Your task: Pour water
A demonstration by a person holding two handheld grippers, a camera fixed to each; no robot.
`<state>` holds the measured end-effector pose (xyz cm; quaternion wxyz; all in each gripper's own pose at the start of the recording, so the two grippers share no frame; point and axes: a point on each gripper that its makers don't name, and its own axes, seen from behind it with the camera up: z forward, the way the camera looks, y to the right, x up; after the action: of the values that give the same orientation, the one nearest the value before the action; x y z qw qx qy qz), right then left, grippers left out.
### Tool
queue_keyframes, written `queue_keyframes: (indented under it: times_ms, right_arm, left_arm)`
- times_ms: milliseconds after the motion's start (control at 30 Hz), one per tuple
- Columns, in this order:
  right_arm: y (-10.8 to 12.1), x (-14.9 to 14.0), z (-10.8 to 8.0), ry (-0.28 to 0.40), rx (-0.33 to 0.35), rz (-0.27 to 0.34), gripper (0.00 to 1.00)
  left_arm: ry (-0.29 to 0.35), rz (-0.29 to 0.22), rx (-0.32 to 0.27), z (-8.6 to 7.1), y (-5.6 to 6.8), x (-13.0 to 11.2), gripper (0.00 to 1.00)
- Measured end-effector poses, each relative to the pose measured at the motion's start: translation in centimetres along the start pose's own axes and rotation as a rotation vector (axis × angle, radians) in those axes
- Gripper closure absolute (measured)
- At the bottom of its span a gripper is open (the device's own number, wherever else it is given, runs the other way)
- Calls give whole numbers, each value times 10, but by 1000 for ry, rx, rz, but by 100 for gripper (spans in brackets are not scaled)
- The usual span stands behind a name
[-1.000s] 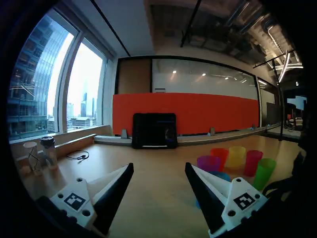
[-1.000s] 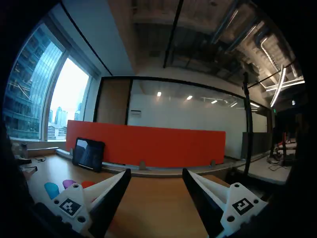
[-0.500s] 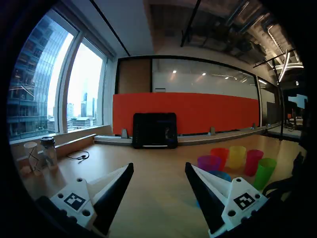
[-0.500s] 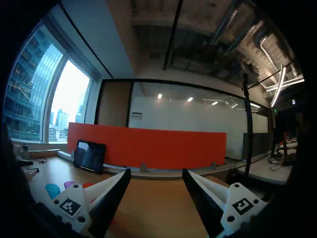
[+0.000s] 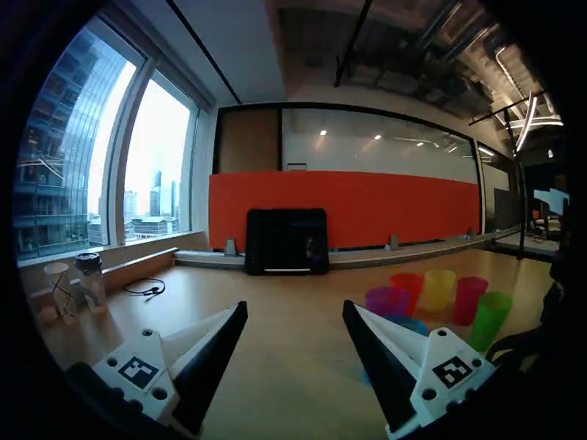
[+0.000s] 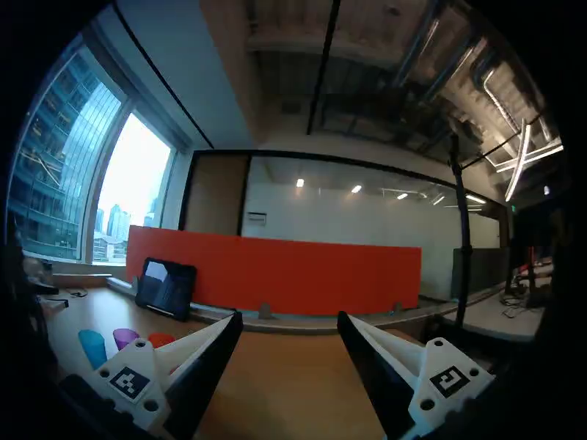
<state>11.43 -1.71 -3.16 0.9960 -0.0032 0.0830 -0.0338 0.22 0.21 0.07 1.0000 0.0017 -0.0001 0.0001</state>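
Several coloured plastic cups stand on the wooden table to the right in the left gripper view: purple cup [image 5: 386,301], orange cup [image 5: 406,286], yellow cup [image 5: 439,287], pink cup [image 5: 469,298], green cup [image 5: 489,318], and a blue cup [image 5: 406,325] partly hidden behind the right finger. My left gripper [image 5: 293,319] is open above the table with nothing between its fingers. In the right gripper view my right gripper [image 6: 290,330] is open and holds nothing. Far left there stand the blue cup [image 6: 93,347], purple cup [image 6: 125,338] and orange cup [image 6: 161,339].
A black tablet [image 5: 286,240] leans against the orange partition [image 5: 345,207] at the table's back. A clear cup [image 5: 57,284] and a lidded jar [image 5: 91,279] sit by the window ledge at left, with a black cable [image 5: 144,287] nearby. Bare wood lies between the fingers.
The right gripper view has shifted a little, so the cups at its left now stand higher and show more. The left gripper has hardly moved.
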Motion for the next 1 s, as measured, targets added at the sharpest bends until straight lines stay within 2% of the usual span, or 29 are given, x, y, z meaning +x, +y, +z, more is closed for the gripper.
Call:
queue_keyframes:
  times_ms: [400,700,1000]
  right_arm:
    - [5,-45,0,-35,24,78,0]
    - [1,-82,5,-85,37,99,0]
    - [8,-103,11,-123,19,117,1]
  left_arm:
    - [0,0,0,0,1,0,4]
    - [0,-1,0,0,0,-1,4]
    - [0,0,0,0,0,-1,3]
